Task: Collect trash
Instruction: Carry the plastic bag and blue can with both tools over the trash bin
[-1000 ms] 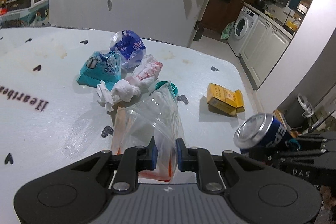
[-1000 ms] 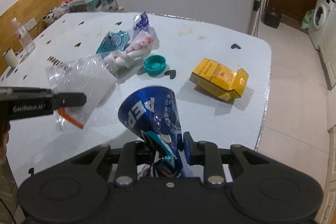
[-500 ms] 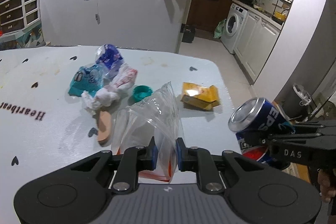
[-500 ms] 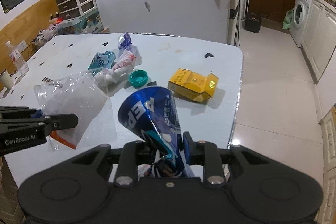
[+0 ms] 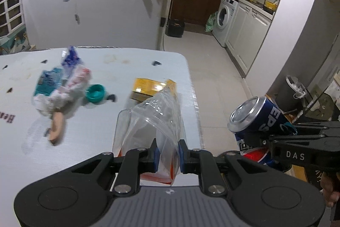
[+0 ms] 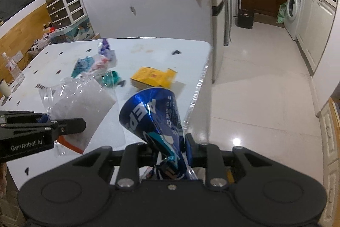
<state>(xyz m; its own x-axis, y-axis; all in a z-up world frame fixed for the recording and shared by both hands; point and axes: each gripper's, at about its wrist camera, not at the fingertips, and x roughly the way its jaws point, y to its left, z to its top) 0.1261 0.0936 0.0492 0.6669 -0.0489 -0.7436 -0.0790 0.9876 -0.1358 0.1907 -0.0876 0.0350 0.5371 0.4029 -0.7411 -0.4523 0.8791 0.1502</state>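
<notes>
Left wrist view: my left gripper [image 5: 167, 154] jaws clamp flimsy plastic bag [image 5: 153, 120], slippery. Right gripper [image 6: 170, 152] jaws pinch crushed can [image 6: 153, 114], light, dented; I grip waist.

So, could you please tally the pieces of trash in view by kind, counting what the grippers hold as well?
Crushed Pepsi can, held in the right gripper: 1
Clear zip bag, held in the left gripper: 1
Yellow carton: 1
Teal cap: 1
Teal packet: 1
Blue wrapper: 1
Red-and-white wrapper: 1
Crumpled tissue: 1
Tan wooden piece: 1
Total: 9
</notes>
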